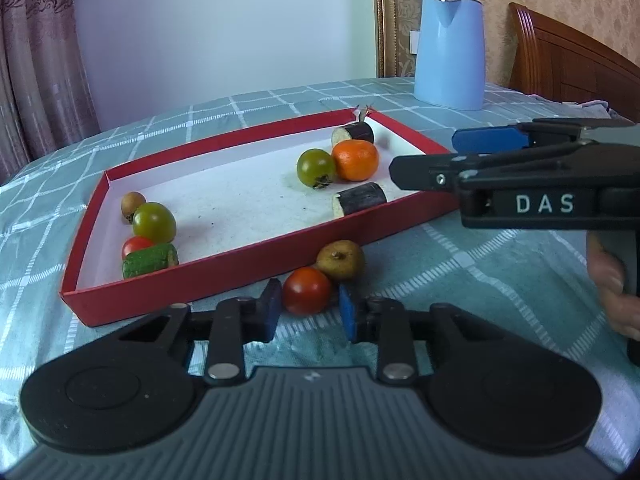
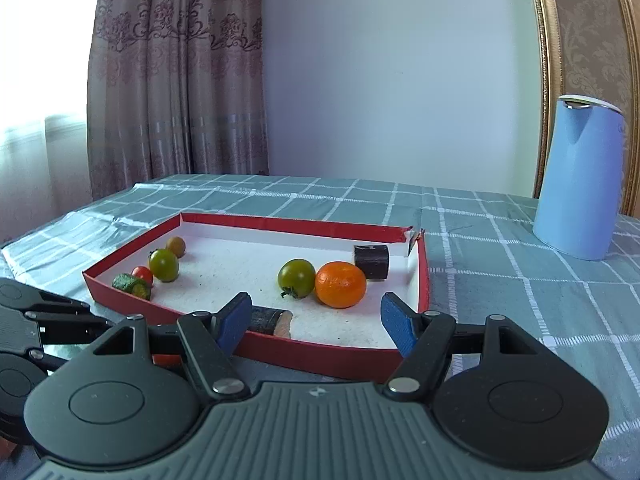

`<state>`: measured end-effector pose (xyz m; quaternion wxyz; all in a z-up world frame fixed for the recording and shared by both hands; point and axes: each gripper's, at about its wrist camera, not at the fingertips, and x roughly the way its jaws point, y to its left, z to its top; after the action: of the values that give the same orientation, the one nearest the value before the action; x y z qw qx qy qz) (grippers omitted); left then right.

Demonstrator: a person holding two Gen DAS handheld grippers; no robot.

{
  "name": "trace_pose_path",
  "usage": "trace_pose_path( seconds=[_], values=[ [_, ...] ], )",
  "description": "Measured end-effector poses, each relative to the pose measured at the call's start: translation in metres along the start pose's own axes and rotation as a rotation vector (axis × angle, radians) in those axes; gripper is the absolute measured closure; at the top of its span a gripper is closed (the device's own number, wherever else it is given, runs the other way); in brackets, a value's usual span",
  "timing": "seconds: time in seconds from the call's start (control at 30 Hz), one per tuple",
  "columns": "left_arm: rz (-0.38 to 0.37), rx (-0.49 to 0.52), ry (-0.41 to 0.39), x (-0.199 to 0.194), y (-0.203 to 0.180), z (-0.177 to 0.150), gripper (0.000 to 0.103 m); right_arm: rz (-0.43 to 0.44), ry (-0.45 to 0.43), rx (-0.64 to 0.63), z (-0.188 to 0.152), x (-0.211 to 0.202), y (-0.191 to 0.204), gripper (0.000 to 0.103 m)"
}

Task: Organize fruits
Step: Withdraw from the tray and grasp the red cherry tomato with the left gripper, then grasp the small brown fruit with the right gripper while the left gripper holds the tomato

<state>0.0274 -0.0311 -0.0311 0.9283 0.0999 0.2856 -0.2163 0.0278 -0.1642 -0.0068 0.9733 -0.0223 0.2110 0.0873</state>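
The left gripper [image 1: 307,314] hovers low over the checked cloth of the desk [image 1: 480,280], just outside the near wall of the red tray [image 1: 224,280]. Its jaws stand partly open, one blue pad on each side of a red tomato [image 1: 307,290]. The tomato lies between the pads, toward their tips; whether either pad touches it cannot be told. Nothing is clamped. The tomato is round, with no visible long axis. Touching it on the far right side is a brownish-yellow fruit [image 1: 341,260], stem end facing up and toward the camera, resting against the tray's outer wall.

The right gripper [image 2: 316,320] is held over the near right corner of the tray [image 2: 320,356]. Its jaws stand wide open and hold nothing. An aubergine piece [image 2: 268,320] lies on the tray floor against the near wall, just beside the left pad; its long axis runs along that wall, cut face to the right.

Tray contents, right group: an orange [image 2: 341,284] touching a green tomato [image 2: 296,278] with its calyx turned down toward the near side, and a second aubergine piece [image 2: 371,261] behind them, near the torn far corner.

Tray contents, left group: a cucumber piece [image 1: 150,261] lying along the near wall, a small red tomato [image 1: 136,245], a second green tomato [image 1: 154,222], and a small brown fruit [image 1: 132,204].

A blue kettle [image 1: 450,50] stands upright on the desk beyond the tray.
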Motion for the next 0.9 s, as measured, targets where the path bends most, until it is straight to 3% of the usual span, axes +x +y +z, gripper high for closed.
trace_pose_path(
  seconds=[0.2,0.37,0.6,0.77,0.9],
  values=[
    [0.029,-0.037,-0.015,-0.007,0.009,-0.003,0.079,0.023,0.025,-0.017,-0.002,0.003,0.004,0.032],
    [0.116,-0.089,-0.014,-0.016,0.022,-0.012,0.079,0.07,0.073,-0.038,-0.005,0.007,0.012,0.032],
    [0.172,-0.127,-0.012,-0.017,0.032,-0.016,0.079,0.049,0.088,-0.101,-0.006,0.014,0.032,0.032],
    [0.185,-0.13,-0.007,-0.014,0.032,-0.014,0.079,0.02,0.097,-0.122,-0.006,0.015,0.038,0.032],
    [0.174,-0.148,-0.009,-0.015,0.035,-0.016,0.079,0.063,0.086,-0.115,-0.007,0.006,0.041,0.032]
  ],
)
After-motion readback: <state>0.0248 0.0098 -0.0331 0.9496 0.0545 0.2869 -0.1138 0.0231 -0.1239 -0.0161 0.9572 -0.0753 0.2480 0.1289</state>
